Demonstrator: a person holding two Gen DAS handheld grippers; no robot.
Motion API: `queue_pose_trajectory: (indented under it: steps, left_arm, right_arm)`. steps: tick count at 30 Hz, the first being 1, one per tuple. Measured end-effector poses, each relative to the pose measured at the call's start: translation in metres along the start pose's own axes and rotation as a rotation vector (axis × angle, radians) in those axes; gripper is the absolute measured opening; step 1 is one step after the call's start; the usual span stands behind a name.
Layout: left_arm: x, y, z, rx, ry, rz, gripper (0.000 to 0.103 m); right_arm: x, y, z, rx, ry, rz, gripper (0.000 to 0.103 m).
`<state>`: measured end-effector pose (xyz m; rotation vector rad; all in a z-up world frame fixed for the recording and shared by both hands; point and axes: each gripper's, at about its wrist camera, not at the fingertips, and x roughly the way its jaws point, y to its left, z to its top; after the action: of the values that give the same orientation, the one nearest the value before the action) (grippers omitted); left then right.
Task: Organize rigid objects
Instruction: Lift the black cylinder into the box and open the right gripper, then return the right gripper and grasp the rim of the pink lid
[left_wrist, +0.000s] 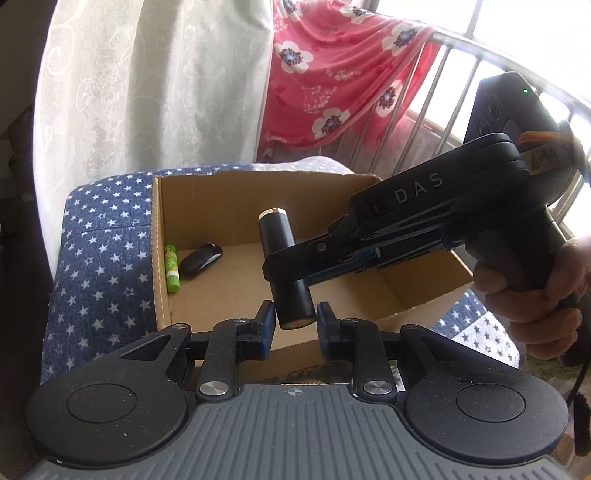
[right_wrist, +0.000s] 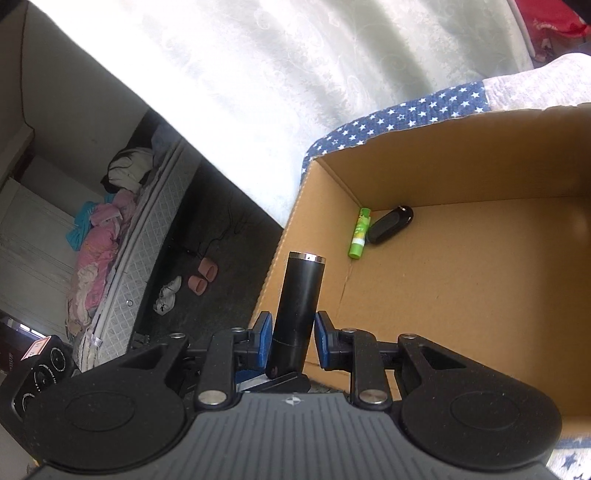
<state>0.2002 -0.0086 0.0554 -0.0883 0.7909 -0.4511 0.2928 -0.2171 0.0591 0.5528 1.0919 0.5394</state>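
Note:
A black cylinder (left_wrist: 277, 229) with a silver rim hangs upright over an open cardboard box (left_wrist: 159, 240). My right gripper (left_wrist: 286, 264) comes in from the right and is shut on its middle. My left gripper (left_wrist: 295, 321) is shut on its lower end. In the right wrist view the cylinder (right_wrist: 301, 284) stands between the blue pads of my right gripper (right_wrist: 294, 332), over the box's (right_wrist: 443, 166) near left wall. On the box floor, by the far left corner, lie a green glue stick (left_wrist: 172, 269) (right_wrist: 359, 232) and a small black oval object (left_wrist: 201, 258) (right_wrist: 391, 223).
The box rests on a blue star-patterned cover (left_wrist: 103, 229). A white curtain (left_wrist: 166, 92), a red floral cloth (left_wrist: 332, 74) and a metal railing (left_wrist: 461, 92) stand behind. A person's hand (left_wrist: 535, 295) grips the right handle. A bed (right_wrist: 147, 229) and slippers (right_wrist: 203, 277) are at lower left.

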Motion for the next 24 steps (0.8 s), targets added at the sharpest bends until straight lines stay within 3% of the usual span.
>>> queue_pose_trajectory:
  steps: [8,17,24]
  left_arm:
    - [0.052,0.026,0.02,-0.035,0.143,0.029,0.027]
    - [0.039,0.021,0.016,0.001,0.115,0.028,0.026]
    - [0.013,0.011,0.012,0.008,0.07,0.011,0.026]
  right_arm:
    - [0.051,-0.032,0.041,0.076,0.154,-0.023,0.026]
    - [0.081,-0.052,0.057,0.093,0.216,-0.1,0.024]
    - [0.089,-0.053,0.067,0.088,0.238,-0.108,0.025]
